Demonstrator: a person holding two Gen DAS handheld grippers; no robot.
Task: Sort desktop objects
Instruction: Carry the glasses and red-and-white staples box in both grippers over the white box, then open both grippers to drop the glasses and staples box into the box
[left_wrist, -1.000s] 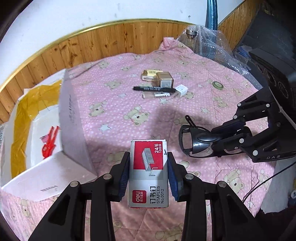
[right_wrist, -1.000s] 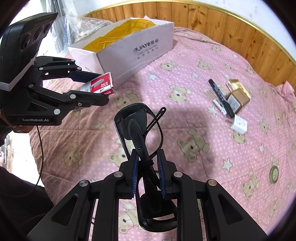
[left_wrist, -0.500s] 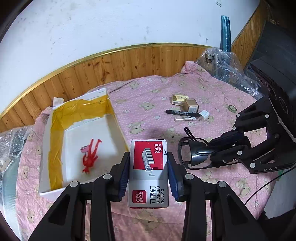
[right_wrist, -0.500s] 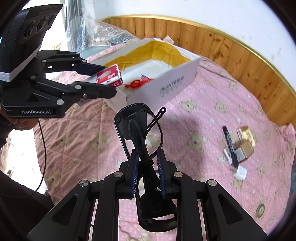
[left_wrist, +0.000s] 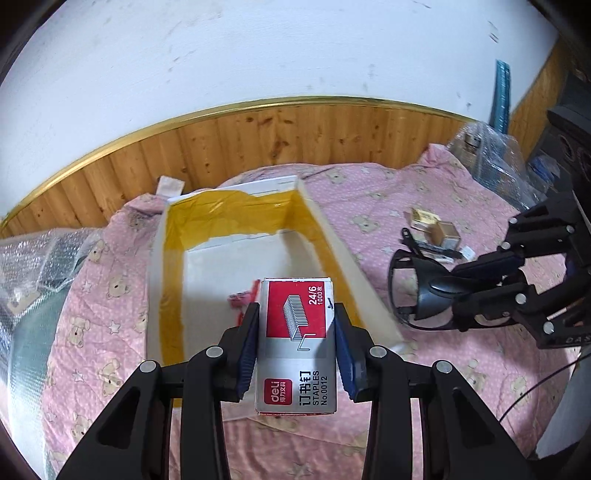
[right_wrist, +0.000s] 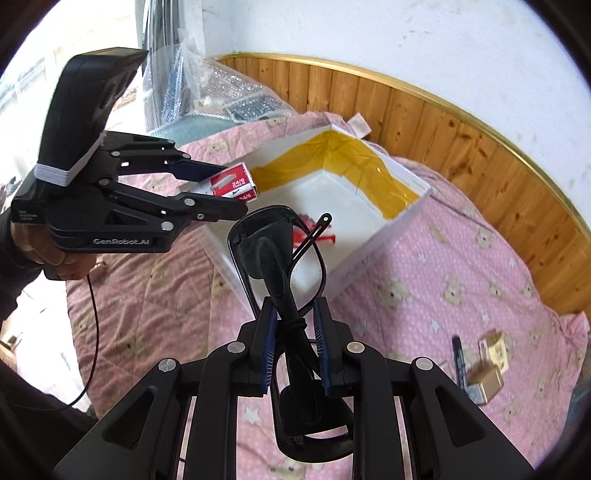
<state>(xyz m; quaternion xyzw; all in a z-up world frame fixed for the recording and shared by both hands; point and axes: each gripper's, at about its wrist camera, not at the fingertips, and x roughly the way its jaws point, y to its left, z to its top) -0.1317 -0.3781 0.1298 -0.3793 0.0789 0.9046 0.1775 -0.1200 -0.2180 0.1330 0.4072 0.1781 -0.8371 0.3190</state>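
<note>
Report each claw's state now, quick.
Left claw: closed on the staples box.
Right claw: closed on the black glasses.

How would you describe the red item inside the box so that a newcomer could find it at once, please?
Find the open white box with yellow-taped inner walls on the pink bedspread. On its white floor lies a small red object, the only thing visible inside.
</note>
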